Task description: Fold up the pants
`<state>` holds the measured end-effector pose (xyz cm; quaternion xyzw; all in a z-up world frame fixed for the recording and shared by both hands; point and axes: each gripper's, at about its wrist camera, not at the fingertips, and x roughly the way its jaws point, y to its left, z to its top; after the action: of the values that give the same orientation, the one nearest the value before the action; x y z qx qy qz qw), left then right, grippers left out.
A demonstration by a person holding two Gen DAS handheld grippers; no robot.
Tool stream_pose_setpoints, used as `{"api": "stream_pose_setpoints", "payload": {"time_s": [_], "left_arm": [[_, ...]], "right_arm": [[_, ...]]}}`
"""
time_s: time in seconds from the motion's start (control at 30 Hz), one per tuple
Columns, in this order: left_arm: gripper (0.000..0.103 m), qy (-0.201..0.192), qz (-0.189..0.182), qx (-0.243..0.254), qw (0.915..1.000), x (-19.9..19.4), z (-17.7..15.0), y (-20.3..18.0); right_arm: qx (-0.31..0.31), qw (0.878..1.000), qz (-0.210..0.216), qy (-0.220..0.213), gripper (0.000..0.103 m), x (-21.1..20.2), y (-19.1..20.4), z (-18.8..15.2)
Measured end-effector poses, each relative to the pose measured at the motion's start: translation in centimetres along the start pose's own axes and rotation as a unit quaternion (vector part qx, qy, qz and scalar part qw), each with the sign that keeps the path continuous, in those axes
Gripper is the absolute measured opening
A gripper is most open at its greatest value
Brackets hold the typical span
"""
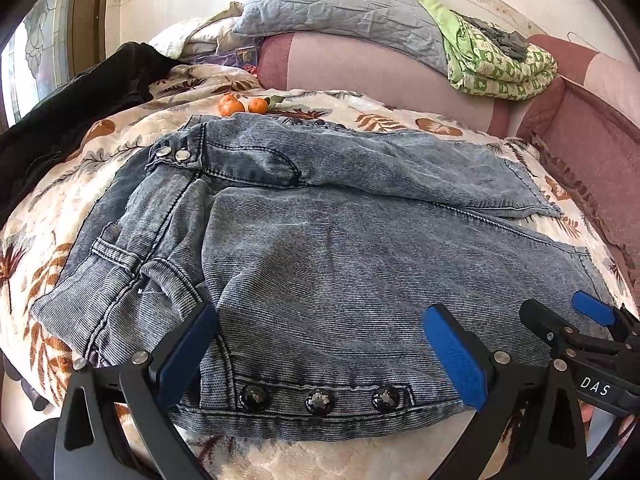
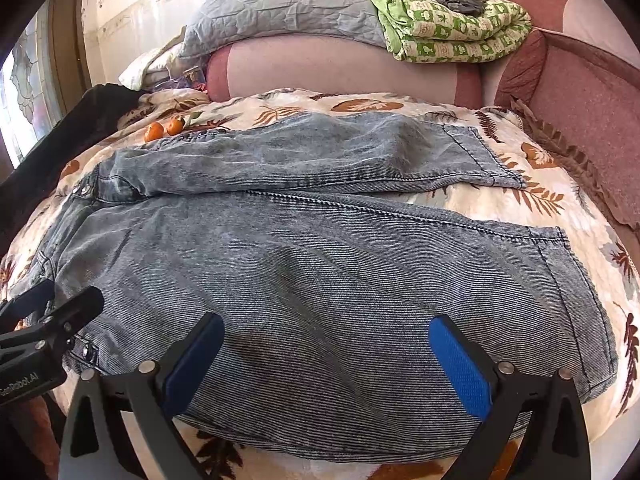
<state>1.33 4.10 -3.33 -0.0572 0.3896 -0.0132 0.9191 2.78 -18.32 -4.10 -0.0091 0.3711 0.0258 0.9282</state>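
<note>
Ribbed denim pants (image 1: 320,248), rumpled, leaf-print bedspread (image 1: 400,118)

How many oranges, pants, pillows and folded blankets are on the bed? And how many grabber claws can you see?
Oranges: 2
Denim pants: 1
Grey quilted pillow: 1
Green patterned folded blanket: 1
Grabber claws, left gripper and right gripper, both open: 2
Total: 7
</note>
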Motion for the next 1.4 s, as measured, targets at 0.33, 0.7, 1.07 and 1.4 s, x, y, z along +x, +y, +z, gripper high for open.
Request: {"api": "stream_pose_setpoints", "payload": {"time_s": [0.33, 0.7, 1.07, 1.4], "left_arm": [[0.103, -0.168, -0.06, -0.04, 0.9831, -10.7, 7.1, 2.0], [0.102, -0.089, -0.104, -0.117, 0.9836, -1.5, 9.7, 6.1], [0.102, 0.023, 0.003, -0.088, 0.9958, 6.0, 16.6, 10.8], [0.102, 0.136, 0.017, -0.098, 0.9857, 14.0, 21.7, 15.0]], "right_arm": [[0.102, 0.993, 0.05, -0.044, 0.103, -1.7, -3.8, 0.8], [0.143, 0.987, 0.063, -0.04, 0.103, -2.8, -8.9, 3.9], [0.164, 0.979, 0.099, 0.076, 0.103, 6.6, -20.6, 16.3], [0.162, 0.971, 0.017, 0.175, 0.086, 19.4, -26.2, 24.0]]}}
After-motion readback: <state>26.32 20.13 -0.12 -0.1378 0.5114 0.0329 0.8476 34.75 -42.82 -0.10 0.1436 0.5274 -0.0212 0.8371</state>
